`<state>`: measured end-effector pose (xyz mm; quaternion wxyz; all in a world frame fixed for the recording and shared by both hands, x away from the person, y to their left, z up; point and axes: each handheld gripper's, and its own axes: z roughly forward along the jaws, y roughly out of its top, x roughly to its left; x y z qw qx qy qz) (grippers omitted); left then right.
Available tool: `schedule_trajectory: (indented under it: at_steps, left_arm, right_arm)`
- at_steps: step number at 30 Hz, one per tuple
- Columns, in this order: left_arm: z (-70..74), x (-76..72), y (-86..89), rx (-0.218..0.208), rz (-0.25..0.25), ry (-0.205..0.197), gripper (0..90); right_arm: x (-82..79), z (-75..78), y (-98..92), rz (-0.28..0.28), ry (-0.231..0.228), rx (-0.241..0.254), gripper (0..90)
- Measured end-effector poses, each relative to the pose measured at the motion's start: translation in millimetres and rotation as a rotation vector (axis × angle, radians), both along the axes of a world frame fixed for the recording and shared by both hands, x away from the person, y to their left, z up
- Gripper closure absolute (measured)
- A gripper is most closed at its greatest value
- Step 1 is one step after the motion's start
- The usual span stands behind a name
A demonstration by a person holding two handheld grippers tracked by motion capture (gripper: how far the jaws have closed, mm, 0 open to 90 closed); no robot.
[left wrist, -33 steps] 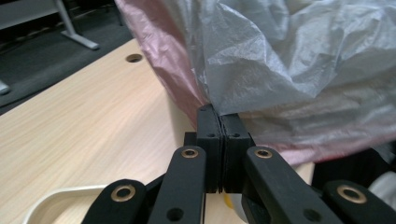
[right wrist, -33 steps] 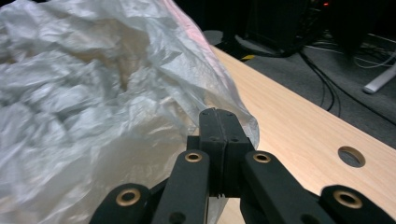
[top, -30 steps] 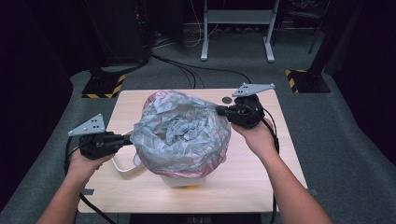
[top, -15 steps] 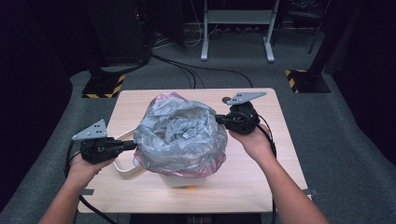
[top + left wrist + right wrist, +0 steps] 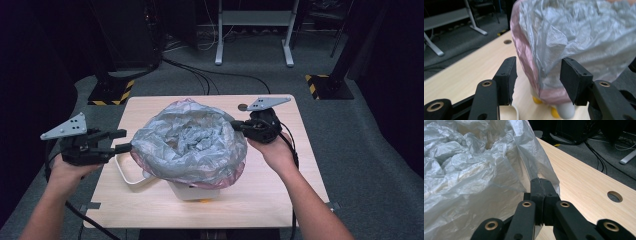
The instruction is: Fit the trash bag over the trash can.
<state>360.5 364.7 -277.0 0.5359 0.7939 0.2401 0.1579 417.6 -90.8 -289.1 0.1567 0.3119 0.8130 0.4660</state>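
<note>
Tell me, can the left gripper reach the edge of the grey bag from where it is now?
Probably yes. The left gripper has just been opening, its jaws apart and empty, and the grey bag hangs right before them with nothing between.

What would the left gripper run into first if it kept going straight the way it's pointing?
Most likely the grey plastic bag over the white bin. The left gripper has just been opening its jaws and points straight at the bag's side, with nothing between, though the depth is hard to judge.

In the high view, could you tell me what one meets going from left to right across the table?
left gripper → white handle → grey plastic bag → right gripper
</note>
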Motion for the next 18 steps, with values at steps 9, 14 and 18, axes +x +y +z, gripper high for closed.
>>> schedule_trajectory:
  at_steps: [9, 14, 18]
  left_arm:
    - [2.8, -6.3, 6.4, 0.035, -0.02, 0.007, 43.8]
    - [4.8, -7.3, 17.7, -0.018, 0.021, -0.002, 42.5]
    - [14.9, 2.7, 4.4, -0.037, 0.026, -0.026, 42.7]
  right_arm:
    - [-1.2, 0.7, -3.9, -0.002, -0.002, 0.014, 89.4]
    - [-2.4, 0.7, -5.1, -0.011, -0.004, 0.02, 89.0]
    - [-3.4, 0.2, -2.6, -0.011, -0.005, 0.013, 88.1]
